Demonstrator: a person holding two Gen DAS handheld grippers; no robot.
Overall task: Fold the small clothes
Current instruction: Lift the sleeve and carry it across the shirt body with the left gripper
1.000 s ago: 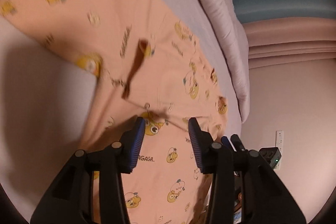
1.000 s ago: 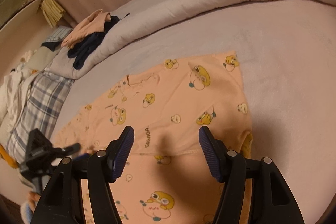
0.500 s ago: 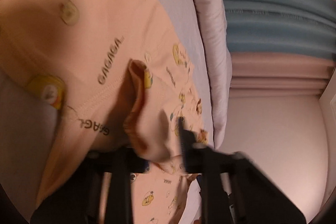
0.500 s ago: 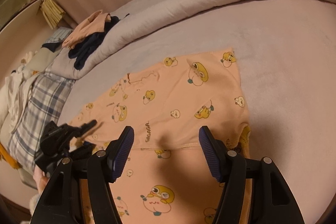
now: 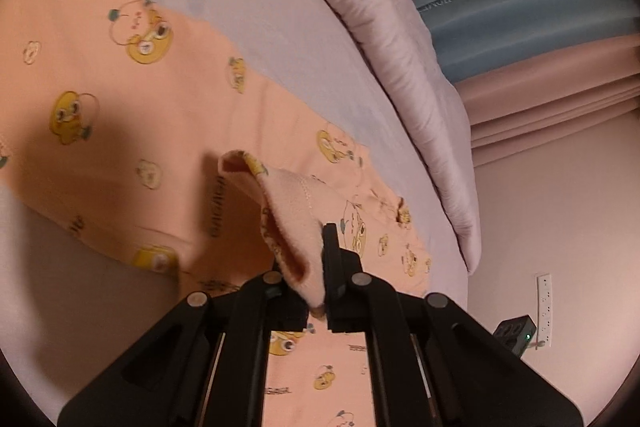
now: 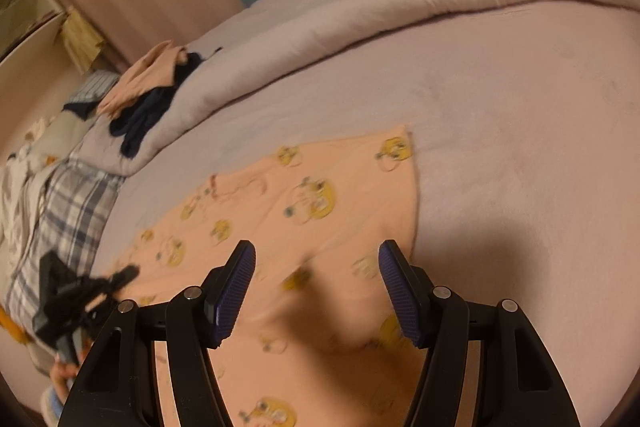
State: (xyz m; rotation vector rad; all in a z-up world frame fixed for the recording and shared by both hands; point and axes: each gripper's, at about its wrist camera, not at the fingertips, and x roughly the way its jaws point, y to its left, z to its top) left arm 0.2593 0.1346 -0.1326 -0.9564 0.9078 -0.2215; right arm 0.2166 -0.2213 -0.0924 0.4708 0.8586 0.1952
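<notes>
A peach garment (image 5: pixel 132 131) printed with yellow cartoon characters lies spread on the bed. My left gripper (image 5: pixel 316 267) is shut on a fold of its edge (image 5: pixel 292 215), which stands lifted above the rest of the cloth. In the right wrist view the same garment (image 6: pixel 320 211) lies flat, and my right gripper (image 6: pixel 316 291) hovers over it, open, with nothing between its blue pads (image 6: pixel 234 291). The left gripper (image 6: pixel 80 295) shows there at the far left, blurred, over the garment's left end.
The bed sheet (image 6: pixel 520 131) is pale lilac, with a rolled duvet (image 6: pixel 400 7) along the far side. A pile of dark and peach clothes (image 6: pixel 152 95) and a plaid cloth (image 6: pixel 64 203) lie at the left. The bed's edge, a wall socket (image 5: pixel 544 303) and a black charger (image 5: pixel 516 335) sit to the right in the left wrist view.
My left gripper closed on the garment's edge and lifted it off the bed. The right gripper stayed open and drifted slightly over the cloth.
</notes>
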